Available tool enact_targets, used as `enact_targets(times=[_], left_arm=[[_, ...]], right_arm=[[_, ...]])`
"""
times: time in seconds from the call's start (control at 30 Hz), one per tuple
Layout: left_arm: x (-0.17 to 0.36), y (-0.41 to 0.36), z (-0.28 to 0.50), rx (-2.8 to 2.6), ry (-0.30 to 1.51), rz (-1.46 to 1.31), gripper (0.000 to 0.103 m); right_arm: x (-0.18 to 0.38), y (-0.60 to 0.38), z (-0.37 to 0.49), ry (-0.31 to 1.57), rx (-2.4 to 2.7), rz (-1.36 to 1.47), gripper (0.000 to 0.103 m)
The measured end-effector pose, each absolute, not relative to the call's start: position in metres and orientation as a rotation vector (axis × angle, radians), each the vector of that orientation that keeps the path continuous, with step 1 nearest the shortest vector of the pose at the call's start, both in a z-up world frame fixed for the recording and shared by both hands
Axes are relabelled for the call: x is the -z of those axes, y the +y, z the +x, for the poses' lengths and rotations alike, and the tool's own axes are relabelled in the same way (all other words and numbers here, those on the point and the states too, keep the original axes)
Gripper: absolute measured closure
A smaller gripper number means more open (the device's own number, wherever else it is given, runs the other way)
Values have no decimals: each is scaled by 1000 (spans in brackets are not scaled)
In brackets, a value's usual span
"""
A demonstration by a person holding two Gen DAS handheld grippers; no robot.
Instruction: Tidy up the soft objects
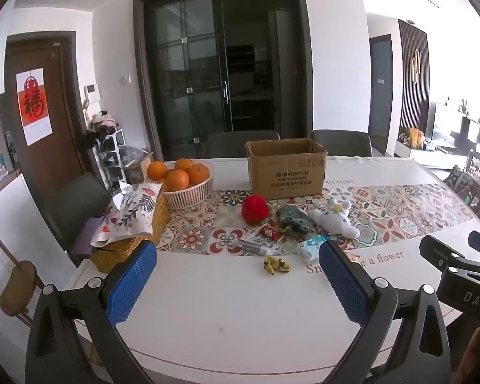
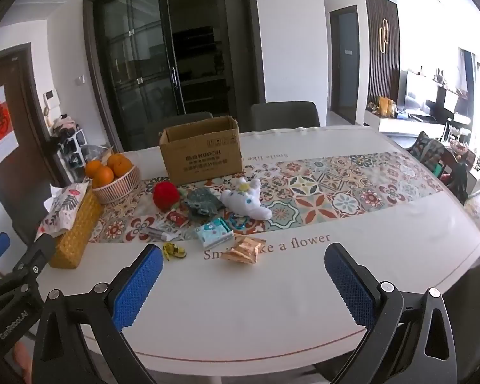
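Both claws, the left gripper (image 1: 235, 283) and right gripper (image 2: 243, 283), are hovering with jaws spread wide and empty above the bare near table (image 2: 240, 313), apparently readying a first pick. Ahead of them are lying the red plush (image 2: 165, 194), grey-green plush (image 2: 203, 204) and white plush (image 2: 248, 201); beyond these is standing the open cardboard box (image 2: 204, 156), probably their destination.

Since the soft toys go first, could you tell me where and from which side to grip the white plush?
Grip the white plush across its rounded body, coming from above and the near side. It lies on its side, the grey plush crowds its left, and its right is clear. Both grippers are open.
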State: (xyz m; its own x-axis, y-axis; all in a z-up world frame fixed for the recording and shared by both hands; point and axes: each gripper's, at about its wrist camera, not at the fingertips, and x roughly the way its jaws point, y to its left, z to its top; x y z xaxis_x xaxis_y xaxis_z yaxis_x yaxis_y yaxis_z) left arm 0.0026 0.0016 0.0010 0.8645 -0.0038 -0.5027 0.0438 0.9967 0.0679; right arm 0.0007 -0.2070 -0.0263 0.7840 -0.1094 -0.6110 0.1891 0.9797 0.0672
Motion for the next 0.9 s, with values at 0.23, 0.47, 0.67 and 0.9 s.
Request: enact_targets(times=[0.23, 0.47, 0.67, 0.9], left_arm=[[-4, 0, 3, 23, 529, 80, 0], [-4, 0, 3, 24, 526, 79, 0], [-5, 2, 8, 32, 531, 76, 0], [-4, 1, 5, 35, 525, 78, 0]], right_arm=[[26, -204, 5, 654, 156, 129, 0], [28, -202, 6, 656, 153, 128, 0], [30, -202, 8, 657, 153, 131, 0], [30, -202, 8, 658, 154, 132, 0]])
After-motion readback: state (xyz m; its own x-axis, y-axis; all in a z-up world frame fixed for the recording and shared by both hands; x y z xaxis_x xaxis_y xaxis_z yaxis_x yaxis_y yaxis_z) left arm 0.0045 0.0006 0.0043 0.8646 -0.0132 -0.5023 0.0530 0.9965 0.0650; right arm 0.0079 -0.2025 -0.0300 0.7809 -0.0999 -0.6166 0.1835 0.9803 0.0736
